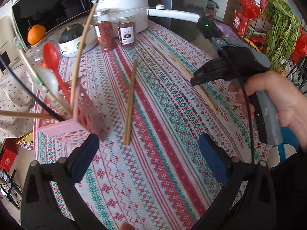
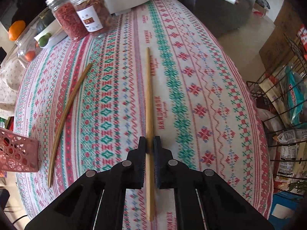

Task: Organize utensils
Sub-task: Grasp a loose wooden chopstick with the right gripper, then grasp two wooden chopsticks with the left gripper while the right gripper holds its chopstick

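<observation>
Held chopstick: our right gripper (image 2: 150,143) is clamped on a pale chopstick (image 2: 148,95) lying on the tablecloth (image 2: 191,76), long axis running straight away from us.
Left gripper (image 1: 148,147): jaws wide, nothing between.
Left view only: pink basket (image 1: 84,115) with red spoon (image 1: 51,57).
Both views: brown chopstick pair (image 1: 131,99), slanted.

"HANDMADE" repeats along the stripes of the tablecloth (image 2: 163,113); "DAS" stands on the right gripper (image 1: 193,80) above it.
</observation>
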Available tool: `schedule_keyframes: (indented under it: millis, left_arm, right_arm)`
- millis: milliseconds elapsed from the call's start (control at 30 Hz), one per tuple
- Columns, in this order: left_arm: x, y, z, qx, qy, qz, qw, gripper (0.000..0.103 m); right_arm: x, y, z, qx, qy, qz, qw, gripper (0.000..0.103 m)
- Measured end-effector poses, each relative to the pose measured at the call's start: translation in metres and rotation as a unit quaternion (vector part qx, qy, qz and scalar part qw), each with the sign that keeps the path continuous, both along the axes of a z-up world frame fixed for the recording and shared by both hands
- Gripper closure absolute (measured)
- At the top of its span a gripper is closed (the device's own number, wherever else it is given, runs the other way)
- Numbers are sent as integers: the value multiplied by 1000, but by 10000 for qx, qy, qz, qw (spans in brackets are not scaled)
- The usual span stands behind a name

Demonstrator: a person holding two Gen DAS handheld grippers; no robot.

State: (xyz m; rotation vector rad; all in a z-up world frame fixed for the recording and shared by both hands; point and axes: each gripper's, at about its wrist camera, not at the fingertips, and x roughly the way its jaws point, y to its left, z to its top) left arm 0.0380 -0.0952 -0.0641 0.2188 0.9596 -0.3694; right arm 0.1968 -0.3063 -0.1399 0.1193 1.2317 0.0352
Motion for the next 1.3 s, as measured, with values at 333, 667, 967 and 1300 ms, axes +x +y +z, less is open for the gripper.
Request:
schedule_keyframes:
  millis: [333, 667, 967, 1300]
  left_arm:
    - [76, -68, -34, 668, 622, 283, 9954, 18]
    - [156, -65, -60, 860, 887, 909, 9882, 64]
    - [186, -56, -70, 1059, 1069, 1041, 9831, 86]
    - [167, -58, -65, 836, 919, 709, 9897, 93]
  right_arm:
    - [-25, -62, 4, 436, 101, -217, 9988, 95]
    - [-22, -67, 18, 896, -46, -161, 9958, 96]
    - [-19, -58, 25, 1024, -145, -25, 9946, 95]
    - [-23, -59, 32, 1097, -304, -111, 9934, 95]
